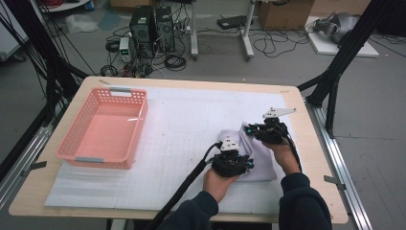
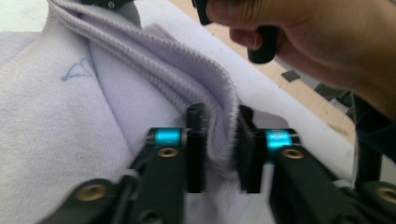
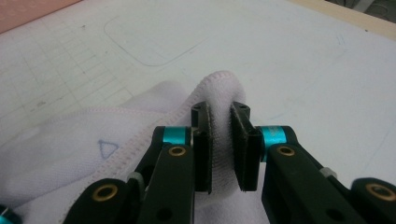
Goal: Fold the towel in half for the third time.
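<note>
Looking from the left, I see the pink basket (image 1: 103, 128) standing empty at the table's (image 1: 306, 143) far-left side. Right of centre the towel (image 1: 261, 158) lies bunched on the white mat (image 1: 191, 120), partly folded. My left gripper (image 1: 242, 160) has a fold between its jaws, seemingly loosened. My right gripper (image 1: 253, 129) pinches the towel's far edge. I judge the folding half done; nothing is in the basket yet.
</note>
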A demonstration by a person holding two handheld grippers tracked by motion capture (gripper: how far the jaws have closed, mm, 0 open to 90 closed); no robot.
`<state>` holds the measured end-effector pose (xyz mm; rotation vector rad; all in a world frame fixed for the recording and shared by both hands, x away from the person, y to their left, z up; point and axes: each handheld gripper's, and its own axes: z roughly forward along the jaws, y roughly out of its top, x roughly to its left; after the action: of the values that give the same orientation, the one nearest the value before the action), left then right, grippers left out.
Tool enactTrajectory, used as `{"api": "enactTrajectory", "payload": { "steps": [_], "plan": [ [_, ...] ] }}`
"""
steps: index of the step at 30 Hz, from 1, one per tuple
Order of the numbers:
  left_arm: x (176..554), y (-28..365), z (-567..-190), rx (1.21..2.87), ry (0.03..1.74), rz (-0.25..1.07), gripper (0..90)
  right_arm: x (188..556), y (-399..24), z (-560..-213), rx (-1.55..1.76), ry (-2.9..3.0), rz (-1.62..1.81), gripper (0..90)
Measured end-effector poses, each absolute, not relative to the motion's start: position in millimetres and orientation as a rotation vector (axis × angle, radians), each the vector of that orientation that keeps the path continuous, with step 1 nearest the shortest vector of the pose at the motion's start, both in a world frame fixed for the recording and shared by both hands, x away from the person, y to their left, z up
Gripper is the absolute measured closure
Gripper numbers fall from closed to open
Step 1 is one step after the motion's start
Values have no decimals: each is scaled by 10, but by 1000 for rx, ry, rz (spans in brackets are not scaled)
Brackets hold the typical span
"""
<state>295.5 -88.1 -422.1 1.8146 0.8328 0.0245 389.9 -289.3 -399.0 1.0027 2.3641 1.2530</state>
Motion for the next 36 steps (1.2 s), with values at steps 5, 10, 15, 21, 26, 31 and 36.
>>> {"api": "enactTrajectory", "payload": {
  "steps": [5,10,15,21,26,31,36],
  "plan": [
    [2945,-797,-4173,1821,837,107,457,3834,-2975,-3981,1072,2327,1225,690],
    [2881,-546,-4013,1747,795,188,355,3725,-3148,-3901,1118,2237,1185,683],
    [2876,-299,-3869,1657,784,250,310,3572,-3318,-3907,1175,2186,1197,658],
    [2933,-29,-3834,1631,813,292,309,3322,-3431,-3984,1212,2147,1223,594],
    [2981,213,-3909,1631,834,317,289,3082,-3416,-4048,1242,2147,1207,481],
    [3004,475,-4032,1633,886,354,251,2905,-3276,-4149,1263,2212,1193,480],
    [2992,719,-4130,1635,931,374,251,2800,-3125,-4201,1277,2241,1238,512]
  ]
}}
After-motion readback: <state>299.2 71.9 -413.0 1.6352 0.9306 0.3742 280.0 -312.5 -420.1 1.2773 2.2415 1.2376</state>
